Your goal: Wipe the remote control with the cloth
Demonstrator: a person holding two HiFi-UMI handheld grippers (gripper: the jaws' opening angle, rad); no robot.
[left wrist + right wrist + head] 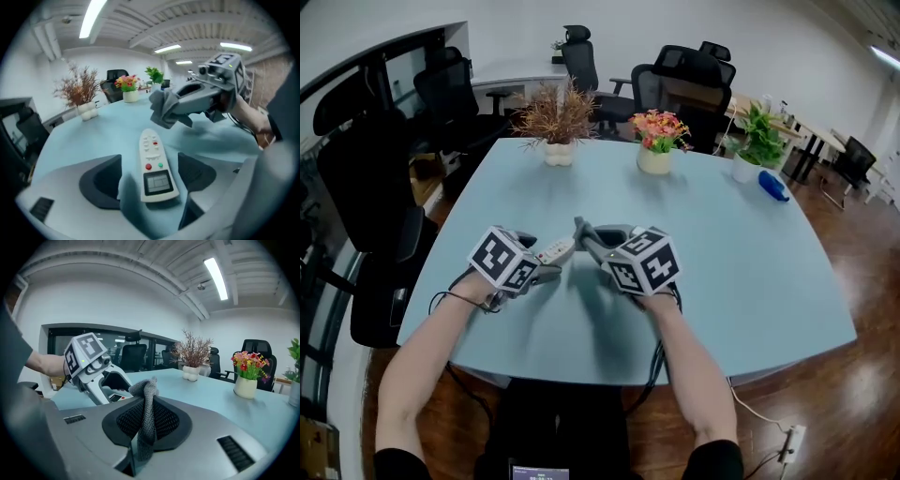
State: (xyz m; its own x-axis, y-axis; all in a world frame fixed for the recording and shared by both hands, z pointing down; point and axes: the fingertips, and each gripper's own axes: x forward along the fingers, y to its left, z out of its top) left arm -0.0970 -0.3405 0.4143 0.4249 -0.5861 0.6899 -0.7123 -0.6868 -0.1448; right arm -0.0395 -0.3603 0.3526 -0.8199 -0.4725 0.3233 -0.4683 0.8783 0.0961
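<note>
Left gripper (pixel 149 180): jaws standing wide apart, released, pads gripping nothing, tilting down at the table.
Remote control (pixel 154 164): lying flat on the table between the left jaws, buttons facing up, clear of both pads.
Right gripper (pixel 147 423): jaws clenching, grasping the grey cloth (pixel 146 413).
Cloth position: bunching out past the jaws, hanging near the remote's far end, looking apart from it.
Table (pixel 750 272): pale blue top, both grippers working close to the near edge (pixel 628 370), left of centre.
Open room: bare tabletop stretching ahead and to the right.
Far edge: dried plant (pixel 559 122), flower pot (pixel 654 159) and green plant (pixel 750 150) lining it, blue object (pixel 772 186) sitting toward the right edge.
Left side: office chairs (pixel 375 187) crowding the table edge.
</note>
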